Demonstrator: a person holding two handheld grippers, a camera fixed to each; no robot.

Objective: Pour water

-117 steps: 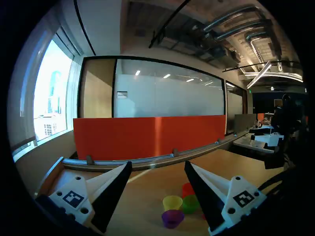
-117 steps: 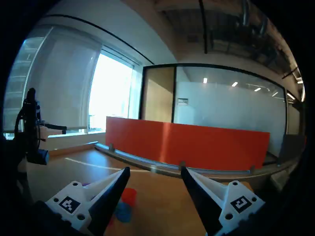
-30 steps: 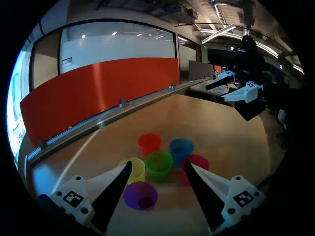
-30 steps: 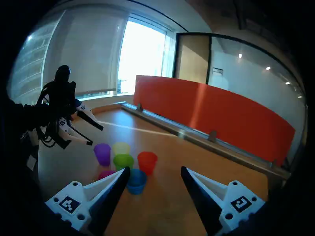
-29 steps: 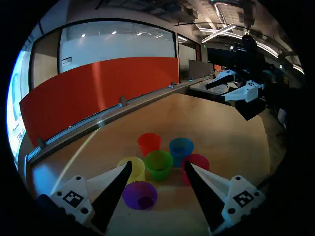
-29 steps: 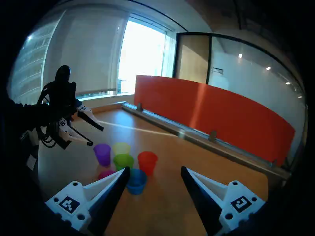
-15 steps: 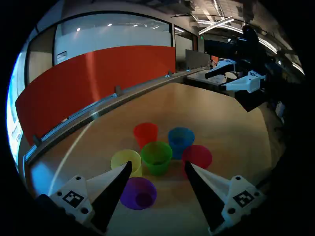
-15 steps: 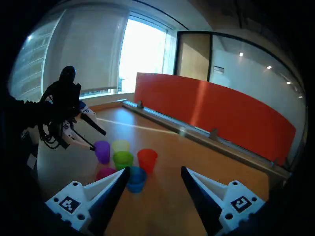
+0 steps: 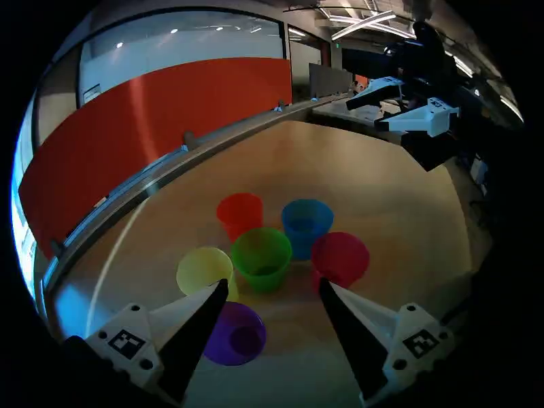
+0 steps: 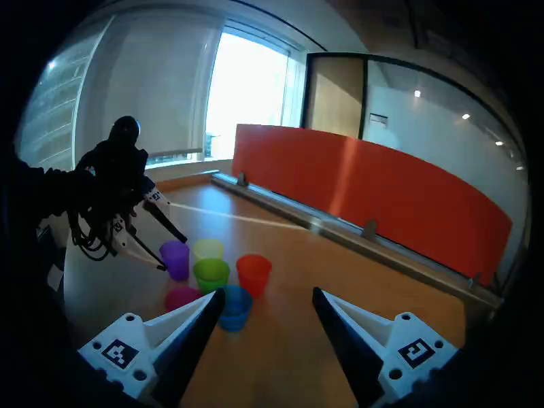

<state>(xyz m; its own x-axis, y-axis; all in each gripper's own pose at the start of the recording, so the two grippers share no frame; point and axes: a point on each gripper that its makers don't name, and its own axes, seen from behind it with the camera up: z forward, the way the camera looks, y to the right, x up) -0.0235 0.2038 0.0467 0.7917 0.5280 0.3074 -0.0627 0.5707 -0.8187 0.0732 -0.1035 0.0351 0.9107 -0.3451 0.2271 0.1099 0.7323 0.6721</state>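
Several coloured plastic cups stand clustered on the wooden table (image 9: 381, 204). In the left gripper view they are orange-red (image 9: 239, 212), blue (image 9: 307, 221), green (image 9: 261, 255), yellow (image 9: 202, 270), magenta (image 9: 339, 257) and purple (image 9: 234, 333). My left gripper (image 9: 270, 296) is open, with the purple cup low between its fingers, close to the left one. In the right gripper view the left gripper (image 10: 170, 253) reaches the purple cup (image 10: 179, 265). My right gripper (image 10: 267, 302) is open and holds nothing, just short of the blue cup (image 10: 235, 306). It also appears far off as the right gripper (image 9: 401, 112).
An orange partition (image 10: 381, 197) on a metal rail runs along the table's far edge. A bright window (image 10: 245, 102) lies behind it. A dark sleeve and cables (image 10: 75, 197) hold the left gripper. Bare tabletop extends right of the cups (image 10: 306, 272).
My left gripper has tilted down and moved closer to the cups, so the purple cup now sits between its fingers. The right gripper has barely moved.
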